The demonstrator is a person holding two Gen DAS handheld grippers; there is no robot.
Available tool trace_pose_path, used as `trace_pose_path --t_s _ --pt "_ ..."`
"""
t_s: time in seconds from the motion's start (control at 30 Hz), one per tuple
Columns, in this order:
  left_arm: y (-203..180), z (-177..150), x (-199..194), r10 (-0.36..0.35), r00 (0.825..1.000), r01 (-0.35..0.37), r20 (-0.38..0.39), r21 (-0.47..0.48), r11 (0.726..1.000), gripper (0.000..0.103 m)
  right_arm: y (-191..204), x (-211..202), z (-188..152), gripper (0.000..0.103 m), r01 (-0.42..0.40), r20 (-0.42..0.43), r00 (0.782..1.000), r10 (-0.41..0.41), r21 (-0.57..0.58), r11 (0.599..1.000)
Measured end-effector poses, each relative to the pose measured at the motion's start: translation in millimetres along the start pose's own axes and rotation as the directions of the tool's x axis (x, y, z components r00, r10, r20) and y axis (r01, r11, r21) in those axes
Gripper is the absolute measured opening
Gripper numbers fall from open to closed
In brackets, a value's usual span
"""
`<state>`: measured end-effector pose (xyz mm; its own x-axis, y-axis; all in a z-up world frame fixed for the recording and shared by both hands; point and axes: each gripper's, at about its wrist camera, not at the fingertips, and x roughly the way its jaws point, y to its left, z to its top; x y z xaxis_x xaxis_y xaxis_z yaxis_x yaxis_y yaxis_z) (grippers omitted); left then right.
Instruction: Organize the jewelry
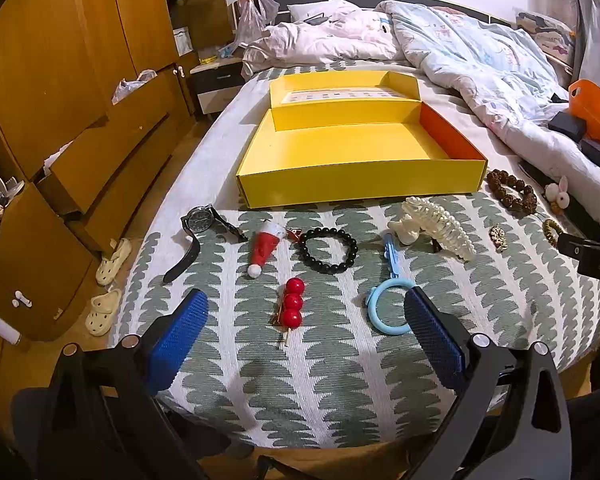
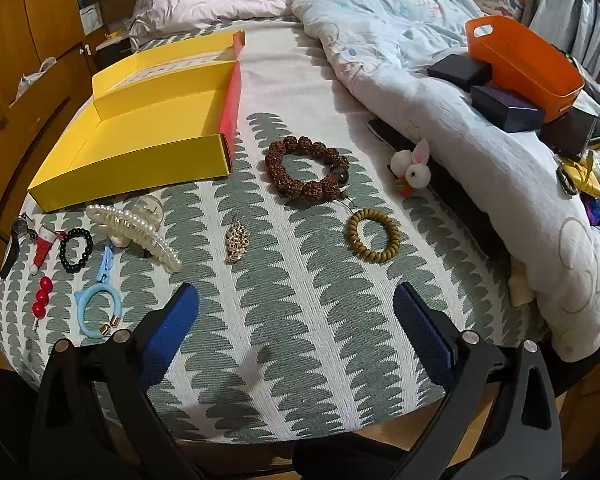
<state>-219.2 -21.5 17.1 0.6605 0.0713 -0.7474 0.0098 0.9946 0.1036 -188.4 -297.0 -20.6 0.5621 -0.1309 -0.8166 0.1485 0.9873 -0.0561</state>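
An open yellow box [image 1: 352,148] [image 2: 140,132] lies on the bed, nothing inside. In front of it lie a black watch [image 1: 202,222], a Santa-hat clip [image 1: 265,246], a black bead bracelet [image 1: 328,250], a red ball hairpin [image 1: 292,308], a light blue bangle [image 1: 388,312], a pearl claw clip [image 1: 440,226] [image 2: 136,228], a gold brooch [image 2: 237,243], a brown bead bracelet [image 2: 306,168] and a mustard coil hair tie [image 2: 374,234]. My left gripper [image 1: 306,312] hangs open over the red hairpin. My right gripper [image 2: 296,308] hangs open over bare cover near the brooch.
A rumpled quilt [image 2: 440,92] covers the bed's right side, carrying an orange basket [image 2: 528,60] and dark small boxes [image 2: 504,106]. A small plush rabbit [image 2: 414,168] lies by the quilt's edge. Wooden drawers [image 1: 80,140] and slippers [image 1: 108,280] stand left of the bed.
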Motion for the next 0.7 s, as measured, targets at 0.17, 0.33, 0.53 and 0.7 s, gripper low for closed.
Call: trace_pose_path --t_s 0.17,0.33,0.53,0.7 --pt "0.3 -0.1 0.2 -0.011 1.000 0.011 -0.001 0.004 1.000 0.097 0.5 -0.2 0.7 0.098 -0.002 -0.002 1.000 0.002 -0.001 1.000" --pt "2.1 1.0 -1.4 -0.018 1.000 0.018 0.012 -0.001 1.000 0.097 0.7 1.9 0.8 0.099 -0.004 -0.009 1.000 0.004 -0.003 1.000" --pt "2.6 0.7 0.7 -0.022 1.000 0.022 -0.002 -0.009 1.000 0.097 -1.2 1.3 0.7 0.099 -0.004 -0.001 1.000 0.004 0.002 1.000" --pt "4.1 0.2 3.8 -0.027 0.999 0.027 -0.018 -0.016 1.000 0.097 -3.5 0.7 0.6 0.099 0.000 0.001 1.000 0.000 0.007 1.000"
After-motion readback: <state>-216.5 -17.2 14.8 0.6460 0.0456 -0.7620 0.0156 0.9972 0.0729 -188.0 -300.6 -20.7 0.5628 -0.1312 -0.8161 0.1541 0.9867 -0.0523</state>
